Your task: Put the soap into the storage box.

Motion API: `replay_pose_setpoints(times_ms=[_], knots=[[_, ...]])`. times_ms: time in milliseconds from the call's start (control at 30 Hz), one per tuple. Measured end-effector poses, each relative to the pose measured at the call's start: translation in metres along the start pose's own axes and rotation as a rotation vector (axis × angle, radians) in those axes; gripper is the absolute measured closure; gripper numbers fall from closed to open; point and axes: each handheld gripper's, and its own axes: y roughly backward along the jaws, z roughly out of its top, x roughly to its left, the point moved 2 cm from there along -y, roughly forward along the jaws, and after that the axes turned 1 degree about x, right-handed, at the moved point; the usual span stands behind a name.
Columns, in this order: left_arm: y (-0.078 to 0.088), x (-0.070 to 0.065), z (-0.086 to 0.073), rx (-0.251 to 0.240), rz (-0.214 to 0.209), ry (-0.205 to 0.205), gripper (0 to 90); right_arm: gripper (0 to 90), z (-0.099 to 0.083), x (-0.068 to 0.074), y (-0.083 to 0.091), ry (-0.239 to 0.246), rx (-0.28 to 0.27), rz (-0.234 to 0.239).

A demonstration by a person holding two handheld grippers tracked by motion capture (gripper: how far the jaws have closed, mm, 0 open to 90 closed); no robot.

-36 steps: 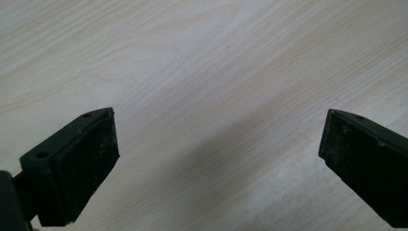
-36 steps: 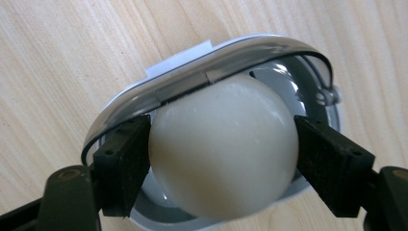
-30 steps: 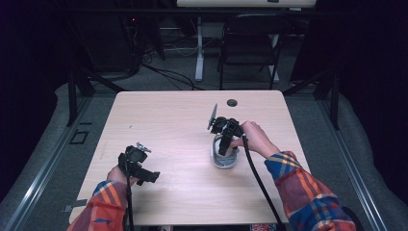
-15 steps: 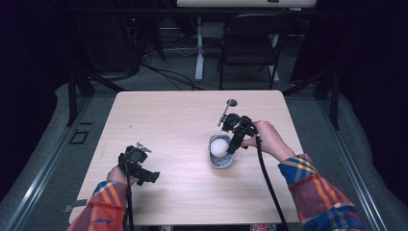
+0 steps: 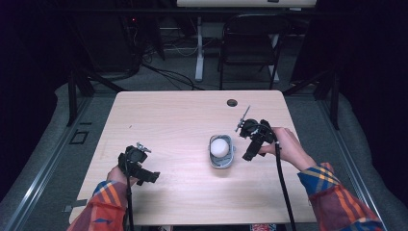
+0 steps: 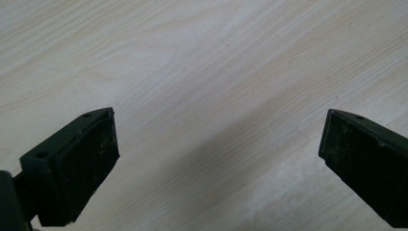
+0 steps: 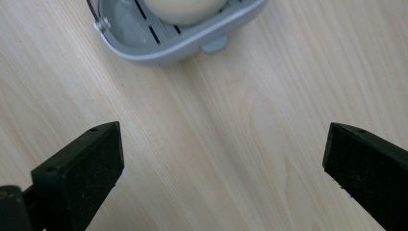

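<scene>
- Your right gripper (image 5: 250,155) is now sitting to the right of the grey dish (image 5: 221,153), having pulled away from above it since the earlier frames, and its jaws have just been opening with nothing between them.
- You are leaving the white soap bar (image 5: 220,147) lying inside that dish, right of the table's middle.
- In the right gripper view, the dish (image 7: 168,45) is showing at the top edge, with the soap (image 7: 185,9) resting on its slotted floor, well clear of the two black pads standing wide apart over bare wood.
- Your left gripper (image 5: 144,174) is keeping its place near the table's front left, far from the dish.
- Its jaws are standing wide apart over bare wood, holding nothing.
- Both grippers are hovering over the light wooden table (image 5: 168,120), with a small dark hole (image 5: 232,102) near its far edge.
</scene>
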Motion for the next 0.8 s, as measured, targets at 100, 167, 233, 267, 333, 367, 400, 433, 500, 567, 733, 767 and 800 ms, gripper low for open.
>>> replay_pose_setpoints(times_ms=[100, 167, 233, 267, 333, 367, 400, 433, 500, 567, 733, 767, 800], knots=[[0.000, 0.000, 0.000, -0.001, 0.001, -0.001, 0.2, 0.0, -0.013, -0.002, -0.004, -0.014, 0.004, 0.001], [0.000, 0.000, 0.000, -0.001, 0.002, 0.000, 0.2, 0.0, -0.022, -0.003, -0.007, -0.033, 0.004, 0.004], [0.000, 0.000, 0.000, -0.001, 0.002, 0.000, 0.2, 0.0, -0.032, -0.004, -0.010, -0.039, 0.015, 0.003], [0.000, 0.000, 0.000, 0.000, 0.002, -0.001, 0.2, 0.0, -0.035, -0.003, -0.011, -0.052, 0.007, 0.012], [0.000, 0.000, 0.000, 0.000, 0.002, -0.001, 0.2, 0.0, -0.043, -0.004, -0.012, -0.055, 0.022, 0.004], [0.000, 0.000, 0.000, 0.000, 0.003, 0.000, 0.2, 0.0, -0.048, -0.004, -0.013, -0.063, 0.018, 0.004], [0.000, 0.000, 0.000, 0.000, 0.003, 0.000, 0.2, 0.0, -0.052, -0.005, -0.014, -0.061, 0.027, -0.003], [0.000, 0.000, 0.000, 0.000, 0.003, -0.001, 0.2, 0.0, -0.055, -0.005, -0.015, -0.064, 0.029, 0.004], [0.000, 0.000, 0.000, 0.000, 0.004, 0.000, 0.2, 0.0, -0.063, -0.003, -0.018, -0.072, 0.037, 0.004], [0.000, 0.000, 0.000, 0.000, 0.005, 0.001, 0.2, 0.0, -0.071, -0.001, -0.021, -0.082, 0.033, 0.010], [-0.001, -0.001, 0.000, 0.003, 0.006, -0.003, 0.2, 3.0, -0.089, 0.001, -0.030, -0.102, 0.035, 0.020], [0.000, 0.000, 0.000, 0.000, 0.007, -0.001, 0.2, 3.1, -0.092, 0.002, -0.032, -0.100, 0.046, 0.015], [0.000, 0.000, 0.000, -0.002, 0.007, 0.001, 0.2, 3.3, -0.096, 0.003, -0.036, -0.114, 0.031, 0.026]])
